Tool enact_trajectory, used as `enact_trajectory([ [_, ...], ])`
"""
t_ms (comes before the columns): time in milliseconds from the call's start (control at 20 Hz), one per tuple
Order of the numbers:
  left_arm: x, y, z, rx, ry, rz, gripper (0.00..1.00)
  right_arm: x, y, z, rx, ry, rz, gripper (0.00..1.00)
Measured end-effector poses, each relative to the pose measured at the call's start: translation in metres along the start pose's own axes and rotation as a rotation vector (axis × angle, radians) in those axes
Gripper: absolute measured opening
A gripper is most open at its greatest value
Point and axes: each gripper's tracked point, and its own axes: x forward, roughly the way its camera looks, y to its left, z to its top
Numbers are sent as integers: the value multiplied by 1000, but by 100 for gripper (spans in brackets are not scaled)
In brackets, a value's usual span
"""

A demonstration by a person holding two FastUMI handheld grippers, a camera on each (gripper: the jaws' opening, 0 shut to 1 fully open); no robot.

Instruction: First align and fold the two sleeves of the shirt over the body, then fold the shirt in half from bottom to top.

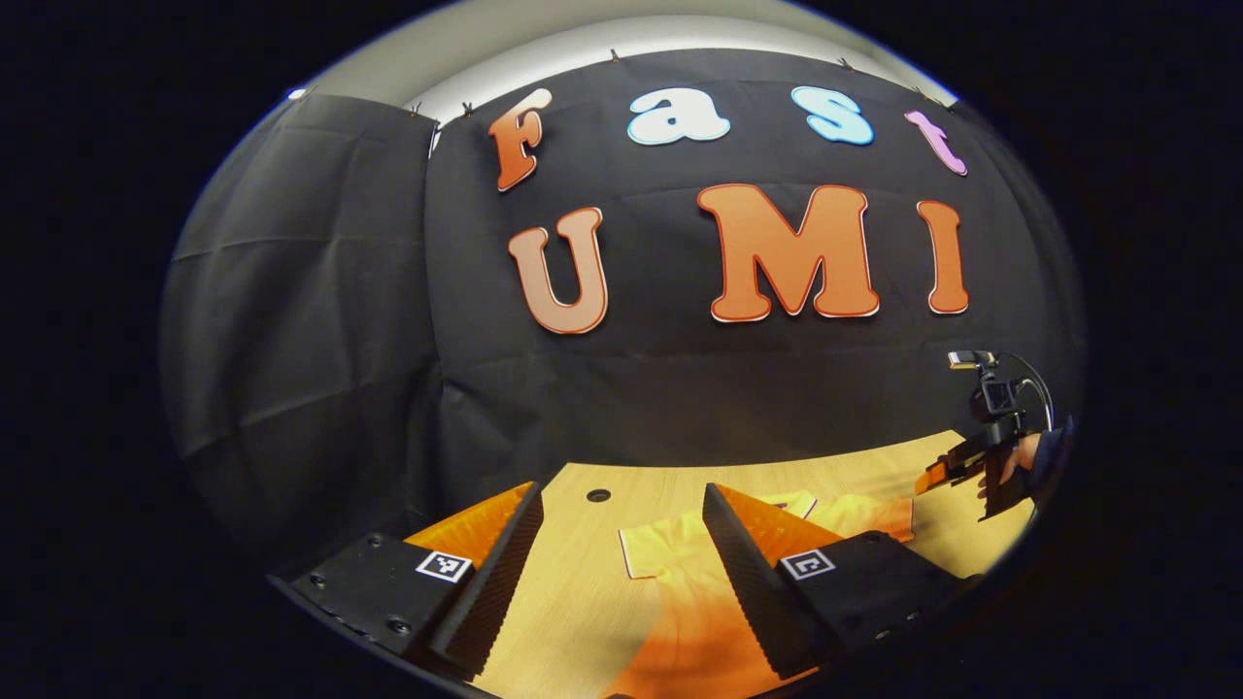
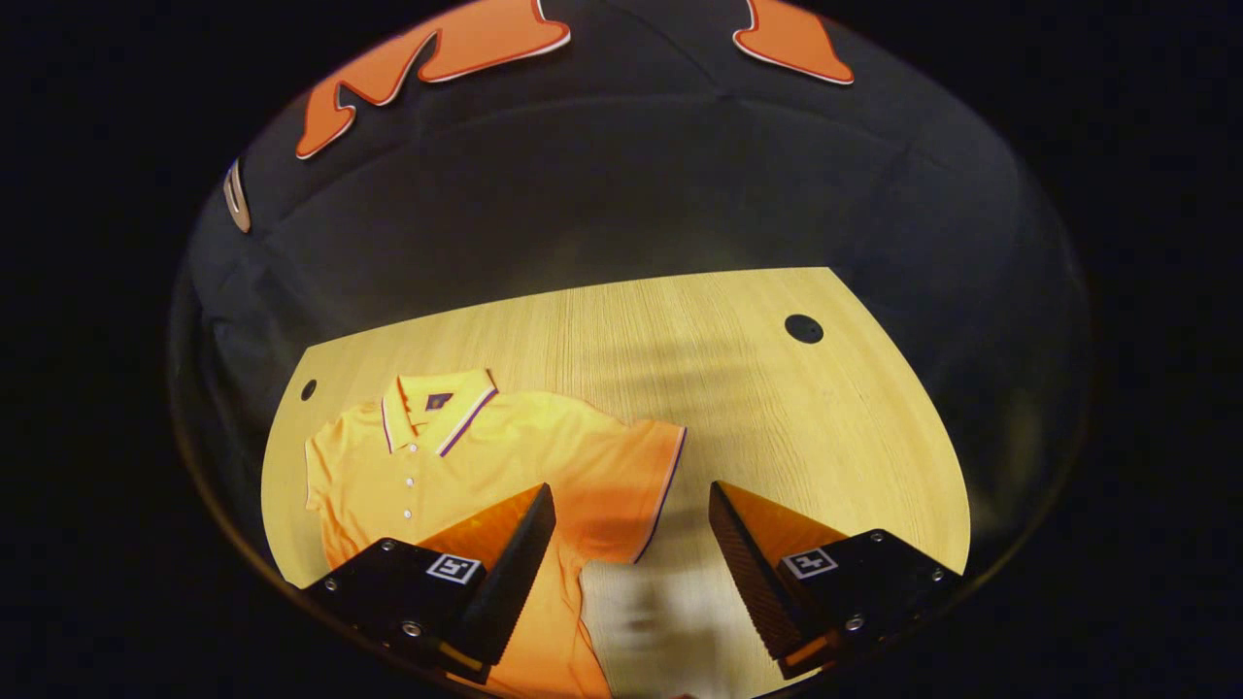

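Note:
An orange polo shirt (image 2: 456,466) lies flat on the wooden table (image 2: 777,417), collar toward the far wall, buttons up. Its right sleeve (image 2: 636,490) spreads out with a dark-trimmed cuff. My right gripper (image 2: 631,505) hovers open above that sleeve's cuff, with nothing between its fingers. In the left gripper view the shirt (image 1: 680,573) shows below, its other sleeve (image 1: 646,549) lying between the fingers. My left gripper (image 1: 621,505) is open over it, holding nothing. The right gripper (image 1: 947,471), held by a hand (image 1: 1020,456), appears far off at the right.
The table (image 1: 583,582) has round cable holes (image 2: 803,328) near its far corners (image 2: 308,389). Black cloth walls close in the back and left side. Bare wood stretches right of the shirt.

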Motion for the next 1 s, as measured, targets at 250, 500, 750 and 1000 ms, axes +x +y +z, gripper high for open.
enact_trajectory([
  [250,-5,-2,-4,23,18,37,99,31,-6,-16,29,162,-2,94],
  [500,-11,-4,-9,40,39,61,99,64,-12,-29,67,295,-4,90],
  [750,-9,-5,-14,45,62,77,99,91,-14,-42,107,407,1,75],
  [1000,-7,-5,-20,52,78,84,99,98,-11,-53,80,487,-21,69],
])
